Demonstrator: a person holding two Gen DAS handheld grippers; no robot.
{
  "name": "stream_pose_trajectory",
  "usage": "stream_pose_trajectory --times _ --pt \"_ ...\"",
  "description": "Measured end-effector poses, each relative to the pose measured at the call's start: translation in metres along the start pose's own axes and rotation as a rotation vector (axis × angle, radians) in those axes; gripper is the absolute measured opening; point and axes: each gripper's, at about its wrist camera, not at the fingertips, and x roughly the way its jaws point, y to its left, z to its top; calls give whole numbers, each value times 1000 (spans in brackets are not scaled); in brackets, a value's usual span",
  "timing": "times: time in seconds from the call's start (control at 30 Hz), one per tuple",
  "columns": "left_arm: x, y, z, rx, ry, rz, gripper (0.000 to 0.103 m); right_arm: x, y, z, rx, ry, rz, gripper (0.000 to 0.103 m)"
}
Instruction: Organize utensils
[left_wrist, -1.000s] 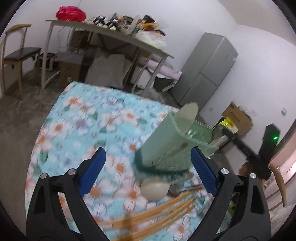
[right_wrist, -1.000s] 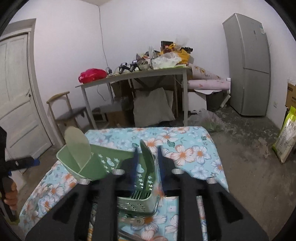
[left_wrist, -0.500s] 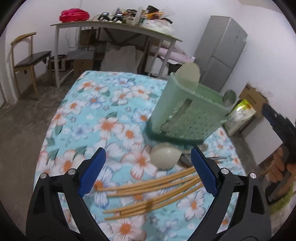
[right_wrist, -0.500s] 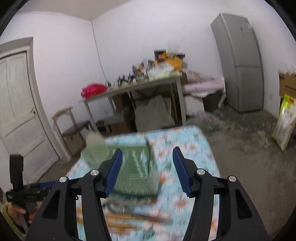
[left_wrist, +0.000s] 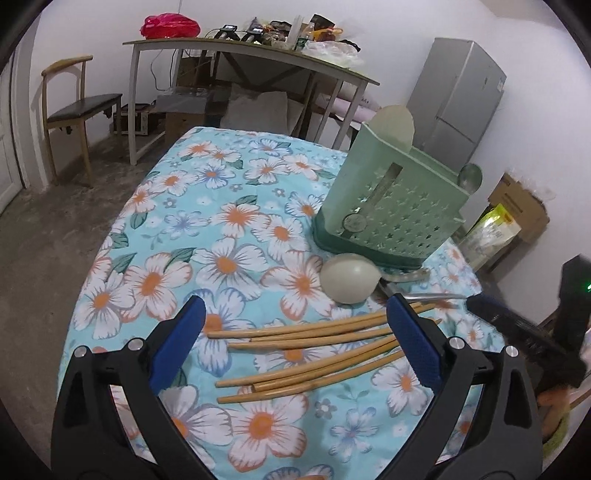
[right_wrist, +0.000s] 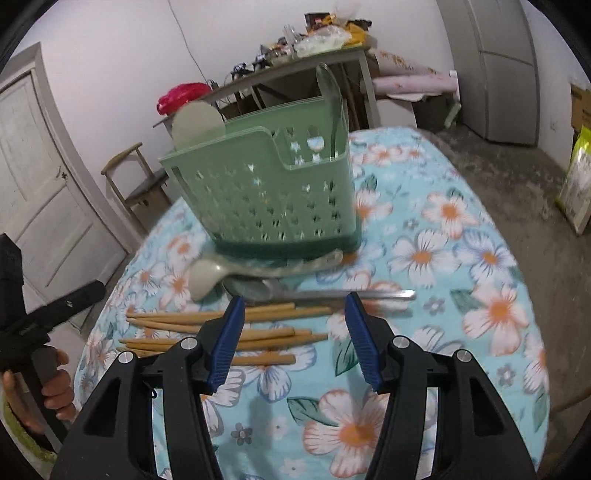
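**Most utensils still out of the caddy**

Two pieces already stand in the green caddy (right_wrist: 266, 184): a pale flat spatula (right_wrist: 197, 123) at one end and a translucent green spoon (right_wrist: 330, 107) at the other. Judging by what lies loose, most of the job is left: a bundle of wooden chopsticks (left_wrist: 317, 350), a cream ladle (left_wrist: 347, 278) resting against the caddy's base, and a metal spoon (right_wrist: 332, 294) all lie on the floral surface (left_wrist: 229, 221).

Left tongs (left_wrist: 299, 343) hang tilted down over the chopsticks, jaws opening wide, nothing pinched. Right tongs (right_wrist: 293, 339) point down at the same bundle from the opposite side, parted partway and empty. A hand (right_wrist: 50, 391) grips the left handle.
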Motion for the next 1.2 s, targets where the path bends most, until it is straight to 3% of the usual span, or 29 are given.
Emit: stream_pose_trajectory --times 0.23,0.4,0.5,0.67,0.8,0.93,1.07,1.2 --pt "10 -9 3 6 5 -99 95 1 -2 -14 -10 12 -23 55" --pt "44 -19 11 -6 104 -93 95 -6 -13 -17 12 14 -64 55" --pt "59 -30 13 -22 114 -171 94 -14 -18 -17 17 11 -74 55" --pt "72 -52 13 -3 125 -225 94 -21 -23 -17 9 18 -74 55" --pt "84 -67 14 14 153 -253 77 -27 -22 -16 4 9 -65 55" --pt "98 -64 15 -56 222 -281 59 -28 -20 -15 -6 8 -63 55" --pt "108 -61 12 -90 260 -325 53 -28 -18 -16 -10 11 -58 55" --pt "119 -59 6 -135 321 -342 36 -29 -18 -16 -15 13 -60 55"
